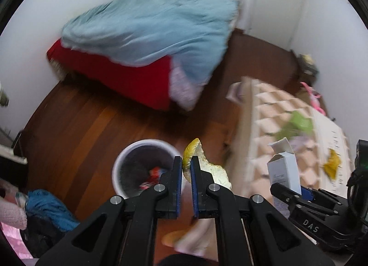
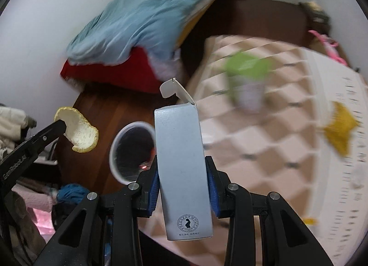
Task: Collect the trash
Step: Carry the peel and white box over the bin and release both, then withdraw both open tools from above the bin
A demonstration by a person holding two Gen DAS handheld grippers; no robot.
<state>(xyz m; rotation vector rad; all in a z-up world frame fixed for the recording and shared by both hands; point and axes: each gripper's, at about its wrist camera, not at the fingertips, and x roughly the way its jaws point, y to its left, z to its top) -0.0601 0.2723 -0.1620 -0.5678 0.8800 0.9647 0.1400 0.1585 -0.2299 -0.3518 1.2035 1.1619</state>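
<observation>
My left gripper (image 1: 186, 162) is shut on a yellow-and-white fruit peel (image 1: 215, 171), held just right of and above a white trash bin (image 1: 123, 162) on the wooden floor. The bin holds red wrappers (image 1: 154, 172). My right gripper (image 2: 182, 174) is shut on a tall pale-grey carton (image 2: 181, 164) with its top flap open, held upright right of the bin (image 2: 114, 148). The carton (image 1: 285, 169) and right gripper (image 1: 296, 193) show at the right of the left wrist view. The peel (image 2: 80, 131) and left gripper (image 2: 61, 125) show at the left of the right wrist view.
A patterned beige mat (image 2: 264, 141) carries green wrapping (image 2: 248, 65) and a yellow scrap (image 2: 340, 128). A bed with a blue quilt (image 1: 149, 26) and red sheet (image 1: 128, 75) stands behind. Blue cloth (image 1: 48, 208) and clothes lie at the left.
</observation>
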